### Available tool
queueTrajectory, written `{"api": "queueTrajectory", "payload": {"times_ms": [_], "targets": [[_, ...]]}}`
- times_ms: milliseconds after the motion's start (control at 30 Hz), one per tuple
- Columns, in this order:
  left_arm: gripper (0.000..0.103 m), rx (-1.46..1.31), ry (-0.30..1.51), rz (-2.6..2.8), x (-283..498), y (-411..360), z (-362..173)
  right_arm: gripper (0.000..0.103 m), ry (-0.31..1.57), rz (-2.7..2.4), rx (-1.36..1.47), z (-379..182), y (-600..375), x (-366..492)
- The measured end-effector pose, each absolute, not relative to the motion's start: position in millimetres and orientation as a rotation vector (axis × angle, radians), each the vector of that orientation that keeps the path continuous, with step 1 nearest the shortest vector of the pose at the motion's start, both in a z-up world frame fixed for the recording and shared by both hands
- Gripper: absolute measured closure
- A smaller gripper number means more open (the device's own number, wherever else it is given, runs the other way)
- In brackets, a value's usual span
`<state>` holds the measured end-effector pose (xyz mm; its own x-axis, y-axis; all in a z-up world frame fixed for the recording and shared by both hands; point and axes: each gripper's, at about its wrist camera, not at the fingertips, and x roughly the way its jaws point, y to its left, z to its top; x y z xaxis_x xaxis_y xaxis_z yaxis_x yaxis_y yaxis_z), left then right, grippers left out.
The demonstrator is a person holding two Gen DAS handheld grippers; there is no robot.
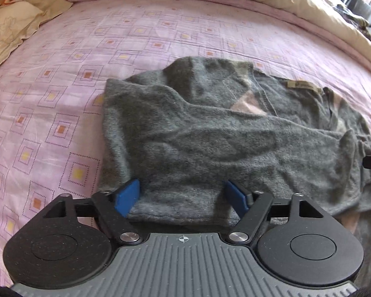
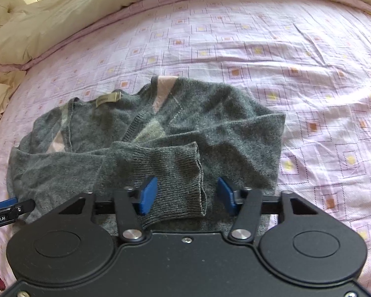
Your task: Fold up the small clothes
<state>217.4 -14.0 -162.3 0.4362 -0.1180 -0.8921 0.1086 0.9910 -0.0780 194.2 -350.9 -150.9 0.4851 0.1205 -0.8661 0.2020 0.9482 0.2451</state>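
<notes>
grey sweater (image 2: 146, 143) is lying on the pink bedsheet (image 2: 309, 74), sleeves crossing over its chest for folding. left gripper (image 1: 181, 199) and right gripper (image 2: 186, 196) are hovering at the sweater's near hem, both spread wide, gripping nothing.

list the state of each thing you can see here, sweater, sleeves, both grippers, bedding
grey sweater: flat on the bed, neck label up, part folded
ribbed cuff: sleeve laid across the body, cuff between the right fingers
left gripper: open, over the sweater's near edge
right gripper: open, not clamped on the cuff
pink sheet: spread, lightly wrinkled
cream duvet: pushed back, bunched
</notes>
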Motion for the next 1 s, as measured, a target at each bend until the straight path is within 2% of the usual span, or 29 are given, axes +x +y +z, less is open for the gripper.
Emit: {"api": "queueTrajectory", "payload": {"times_ms": [67,100,200,433,600,767,833,1000], "targets": [[0.027,-0.012,1.109,-0.135,217,-14,-162,0.051,1.076,-0.05,0.332,-154,-349,196],[0.027,-0.018,1.109,-0.135,216,-13,-162,0.057,1.075,-0.053,0.329,-153,-347,196],[0.027,-0.022,1.11,-0.146,216,-11,-158,0.093,1.069,-0.037,0.327,-148,-343,195],[0.027,-0.006,0.99,-0.165,207,-9,-115,0.094,0.924,-0.023,0.315,-95,-351,157],[0.027,0.031,0.991,-0.134,227,-13,-116,0.094,1.052,-0.134,0.331,-130,-371,156],[0.027,0.05,1.048,-0.076,244,-5,-137,0.093,1.091,-0.129,0.322,-144,-371,154],[0.027,0.084,1.088,-0.03,247,0,-149,0.089,1.109,-0.134,0.298,-150,-368,155],[0.015,-0.053,1.117,-0.003,244,32,-164,0.09,1.114,-0.143,0.283,-160,-369,154]]}}
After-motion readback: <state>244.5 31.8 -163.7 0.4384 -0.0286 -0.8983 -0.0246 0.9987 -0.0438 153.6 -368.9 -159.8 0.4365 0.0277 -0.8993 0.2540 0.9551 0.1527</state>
